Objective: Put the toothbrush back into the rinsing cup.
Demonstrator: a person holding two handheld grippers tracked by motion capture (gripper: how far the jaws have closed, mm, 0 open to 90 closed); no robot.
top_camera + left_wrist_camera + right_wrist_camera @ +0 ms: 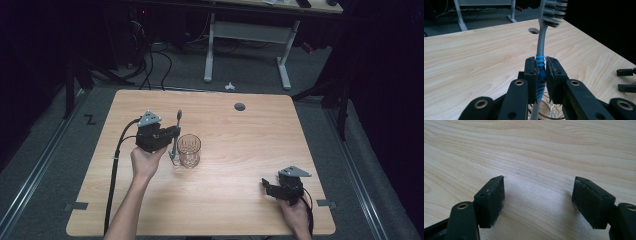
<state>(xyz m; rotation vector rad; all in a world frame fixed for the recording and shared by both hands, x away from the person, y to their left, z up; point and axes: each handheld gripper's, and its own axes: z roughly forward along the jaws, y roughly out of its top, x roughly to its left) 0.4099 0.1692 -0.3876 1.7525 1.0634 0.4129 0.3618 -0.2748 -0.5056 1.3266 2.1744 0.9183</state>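
Now the left tongs [171, 134] are clamped on a toothbrush [541, 62], pads squeezing the blue-ribbed grip partway down the grey handle. It stands close to upright, bristle head up top and leaning slightly away, tail end pointing down. Right beside it, to the right and touching or very nearly so, sits a clear patterned glass [189, 150], mouth open, near the middle of the worktop [240, 150]. From the left gripper view the rim of that glass shows just below the jaws, so the brush's long axis runs almost straight down next to the opening. My read: the coming move turns on that small sideways offset between the handle's low end and the glass mouth, and the left hand is clearly the nearer one. Over at the near right corner, the right tongs [266, 187] rest low on the bare wood, well apart from the glass, jaws spread wide with nothing between them.
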